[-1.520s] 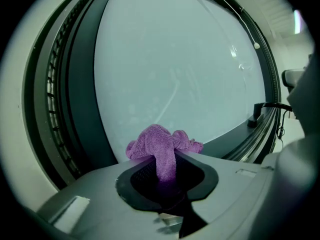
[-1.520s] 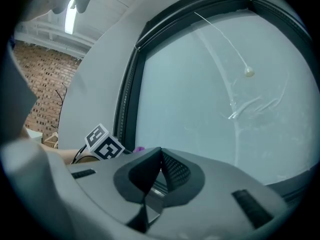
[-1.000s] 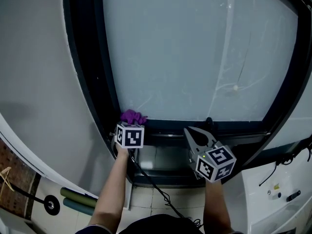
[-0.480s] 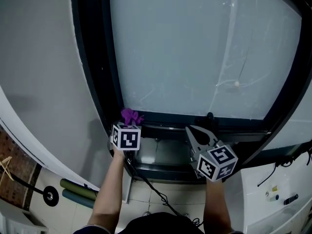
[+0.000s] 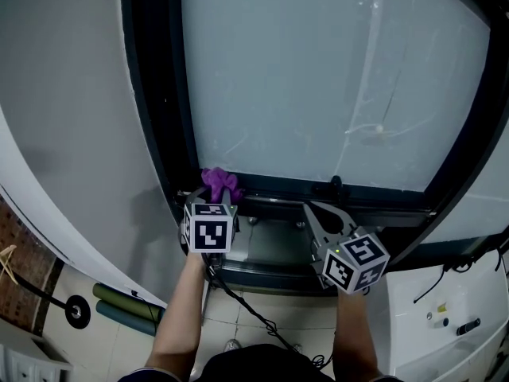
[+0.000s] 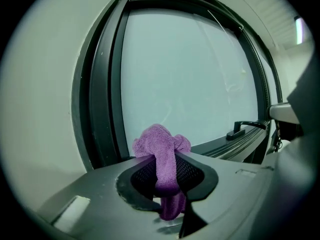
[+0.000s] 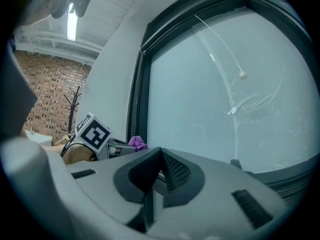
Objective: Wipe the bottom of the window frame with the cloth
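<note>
The left gripper, clamped on the cloth near the bottom rail's left end, should press down and sweep toward the closed, empty right gripper.

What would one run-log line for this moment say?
left claw: shut on purple cloth | cloth: by window frame lower-left corner | right claw: shut, empty

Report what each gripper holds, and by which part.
The left gripper is shut on the purple cloth, pinched mid-length, its bunched end poking out past the jaws. The right gripper holds nothing; its jaws are together.
</note>
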Action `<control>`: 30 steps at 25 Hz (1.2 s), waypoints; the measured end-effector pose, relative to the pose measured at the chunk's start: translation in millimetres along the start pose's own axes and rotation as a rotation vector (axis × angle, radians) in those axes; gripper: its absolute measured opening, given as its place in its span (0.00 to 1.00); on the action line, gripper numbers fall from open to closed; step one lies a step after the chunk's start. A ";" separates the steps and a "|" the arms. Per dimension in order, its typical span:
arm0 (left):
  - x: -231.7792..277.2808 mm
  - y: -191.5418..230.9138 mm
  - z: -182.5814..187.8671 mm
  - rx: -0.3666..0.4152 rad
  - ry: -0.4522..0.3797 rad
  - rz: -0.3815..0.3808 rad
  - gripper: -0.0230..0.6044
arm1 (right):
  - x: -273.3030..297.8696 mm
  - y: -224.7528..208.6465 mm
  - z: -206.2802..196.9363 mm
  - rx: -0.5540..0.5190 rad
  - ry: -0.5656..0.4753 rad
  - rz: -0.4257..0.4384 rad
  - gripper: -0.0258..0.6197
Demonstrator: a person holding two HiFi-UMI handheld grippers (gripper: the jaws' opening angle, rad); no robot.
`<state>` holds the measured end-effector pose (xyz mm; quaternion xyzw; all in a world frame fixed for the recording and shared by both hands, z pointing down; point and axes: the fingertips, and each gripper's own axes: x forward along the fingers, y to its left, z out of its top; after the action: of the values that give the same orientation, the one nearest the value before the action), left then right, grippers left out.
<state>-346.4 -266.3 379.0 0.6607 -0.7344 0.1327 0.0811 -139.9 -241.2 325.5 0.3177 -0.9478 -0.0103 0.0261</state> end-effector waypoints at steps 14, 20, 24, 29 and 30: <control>0.3 -121.8 76.1 0.022 -0.110 -0.158 0.17 | -77.9 -63.8 14.6 -0.004 -0.042 -0.127 0.06; 1.2 -195.9 111.8 0.061 -0.163 -0.237 0.17 | -128.3 -105.3 20.1 -0.010 -0.067 -0.213 0.06; 0.7 -240.9 126.7 0.077 -0.181 -0.283 0.17 | -155.8 -128.6 22.5 -0.017 -0.079 -0.252 0.06; 0.5 -289.7 142.9 0.090 -0.209 -0.319 0.17 | -184.9 -153.7 22.8 -0.015 -0.089 -0.283 0.06; 0.5 -298.5 145.8 0.094 -0.214 -0.325 0.17 | -190.0 -157.6 22.4 -0.013 -0.089 -0.288 0.06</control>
<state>-42.2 -338.2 266.6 0.7838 -0.6156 0.0812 -0.0080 105.1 -252.4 289.3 0.4496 -0.8924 -0.0343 -0.0158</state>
